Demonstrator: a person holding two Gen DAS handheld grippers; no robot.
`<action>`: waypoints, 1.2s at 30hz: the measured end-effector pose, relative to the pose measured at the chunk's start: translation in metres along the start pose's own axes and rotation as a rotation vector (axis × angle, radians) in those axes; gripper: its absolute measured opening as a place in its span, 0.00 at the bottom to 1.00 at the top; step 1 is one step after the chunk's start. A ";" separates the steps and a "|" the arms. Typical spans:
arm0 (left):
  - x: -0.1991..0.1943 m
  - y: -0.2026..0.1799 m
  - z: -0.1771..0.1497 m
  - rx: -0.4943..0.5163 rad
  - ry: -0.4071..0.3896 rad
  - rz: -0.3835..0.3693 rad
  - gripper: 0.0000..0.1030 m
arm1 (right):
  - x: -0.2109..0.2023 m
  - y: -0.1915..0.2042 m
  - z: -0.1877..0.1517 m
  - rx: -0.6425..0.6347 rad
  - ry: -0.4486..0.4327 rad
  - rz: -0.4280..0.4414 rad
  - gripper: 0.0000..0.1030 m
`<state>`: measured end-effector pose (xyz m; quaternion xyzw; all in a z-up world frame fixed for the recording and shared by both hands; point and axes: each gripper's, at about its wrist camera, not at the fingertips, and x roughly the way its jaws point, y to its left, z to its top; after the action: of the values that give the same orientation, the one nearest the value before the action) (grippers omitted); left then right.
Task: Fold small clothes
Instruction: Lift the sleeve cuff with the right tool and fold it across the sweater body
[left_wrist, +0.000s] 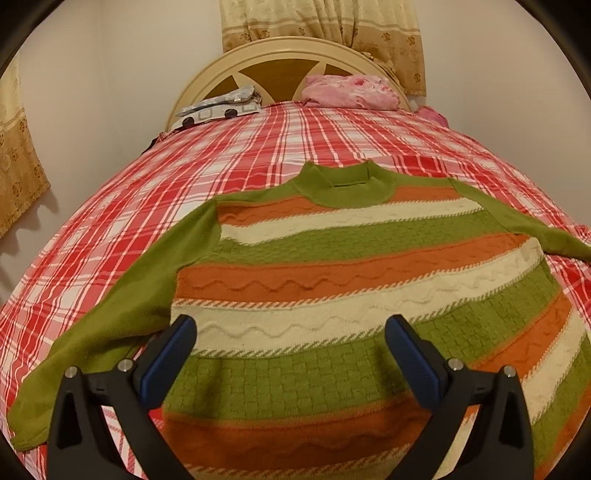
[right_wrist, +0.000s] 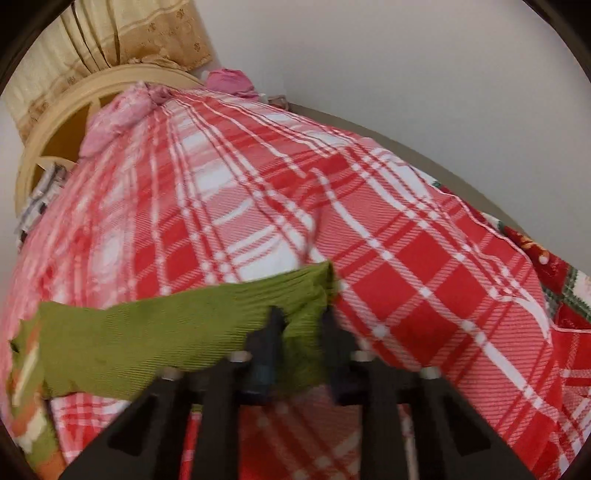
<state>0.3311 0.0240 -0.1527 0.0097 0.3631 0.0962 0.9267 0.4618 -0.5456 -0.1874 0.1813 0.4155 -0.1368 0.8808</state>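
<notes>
Left hand-held gripper (left_wrist: 290, 334): tilted downward over the lower body of the sweater (left_wrist: 332, 295), its two blue-padded fingers (left_wrist: 173, 354) spread wide, one near the sweater's left side seam, the other over the green basket-weave band. Nothing lies between them that they press on; whether the tips touch the knit cannot be told.

Right hand-held gripper (right_wrist: 301, 317): angled down toward the sweater's right sleeve (right_wrist: 166, 332), fingers drawn narrow and pinching the green cuff end of that sleeve. The picture is blurred there, yet the green cloth sits bunched between the two dark fingers (right_wrist: 273, 332).

Sweater: one, lying flat and face up on the bed (left_wrist: 184, 166), collar (left_wrist: 343, 181) pointing toward the headboard (left_wrist: 280, 70), hem nearest the left gripper. Stripes of green, orange and cream cross its body.

Sleeves: two, both plain green. The left sleeve (left_wrist: 96, 325) stretches away from the sweater's body toward the bed's near left edge. The right sleeve runs out from the sweater's other shoulder.

Bed cover: one red and white checked sheet under the sweater.

Beyond the sweater's collar: one pink bundle of cloth (left_wrist: 351, 92) against the headboard, one grey and white patterned item (left_wrist: 221, 107) beside it.

Curtains: one behind the headboard (left_wrist: 321, 26), another at the left edge (left_wrist: 18, 147).

Hands: none in view.
</notes>
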 end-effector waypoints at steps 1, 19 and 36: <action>-0.003 0.002 0.000 -0.003 -0.002 -0.001 1.00 | -0.005 0.004 0.001 -0.008 -0.010 0.006 0.08; -0.043 0.038 -0.004 -0.087 -0.037 -0.013 1.00 | -0.101 0.140 0.019 -0.241 -0.182 0.156 0.06; -0.066 0.093 -0.016 -0.180 -0.074 -0.006 1.00 | -0.192 0.297 0.014 -0.461 -0.310 0.324 0.06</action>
<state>0.2569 0.1024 -0.1116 -0.0708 0.3185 0.1253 0.9370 0.4686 -0.2681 0.0320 0.0179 0.2619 0.0769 0.9619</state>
